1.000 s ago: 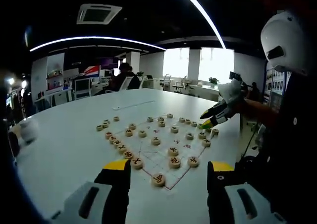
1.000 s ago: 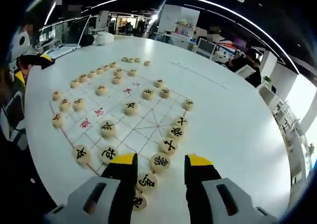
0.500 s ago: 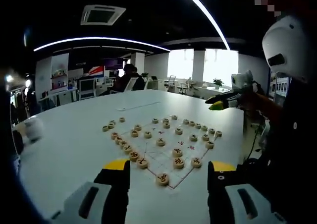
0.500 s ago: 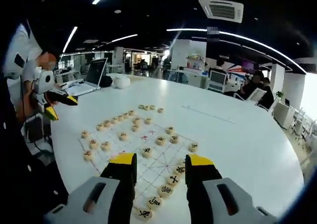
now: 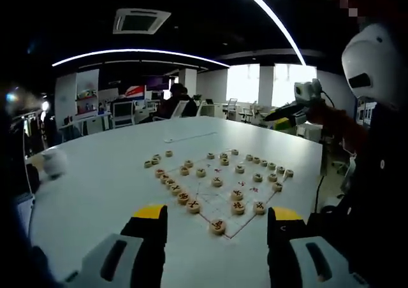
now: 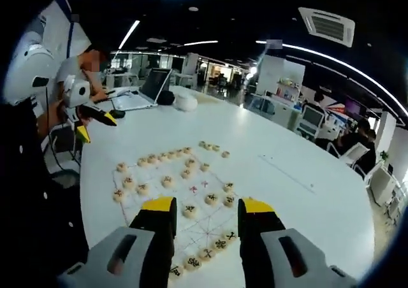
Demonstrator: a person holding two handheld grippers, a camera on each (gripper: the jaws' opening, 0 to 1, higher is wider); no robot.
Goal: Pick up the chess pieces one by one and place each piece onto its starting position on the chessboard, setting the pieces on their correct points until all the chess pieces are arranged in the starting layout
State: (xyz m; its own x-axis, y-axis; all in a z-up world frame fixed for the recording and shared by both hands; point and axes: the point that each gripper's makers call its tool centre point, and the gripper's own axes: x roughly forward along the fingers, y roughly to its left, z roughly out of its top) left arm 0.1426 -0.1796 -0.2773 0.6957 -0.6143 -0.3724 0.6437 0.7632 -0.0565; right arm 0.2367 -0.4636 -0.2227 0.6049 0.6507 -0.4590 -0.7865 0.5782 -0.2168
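In the left gripper view we see our left tool (image 5: 217, 221) at the bottom centre, jaws wide with nothing between them. Beyond it the chess pieces (image 5: 217, 181) sit on the chessboard (image 5: 224, 192) on the white desk (image 5: 95, 186), mid-frame. In the right gripper view the right tool (image 6: 206, 213) is also wide and empty, with the board just past its tips. The left tool appears there at the upper left.

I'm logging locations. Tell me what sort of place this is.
Most likely an open-plan office: a big white table with a laptop on it, desks with monitors behind, and a ceiling air-conditioning vent.
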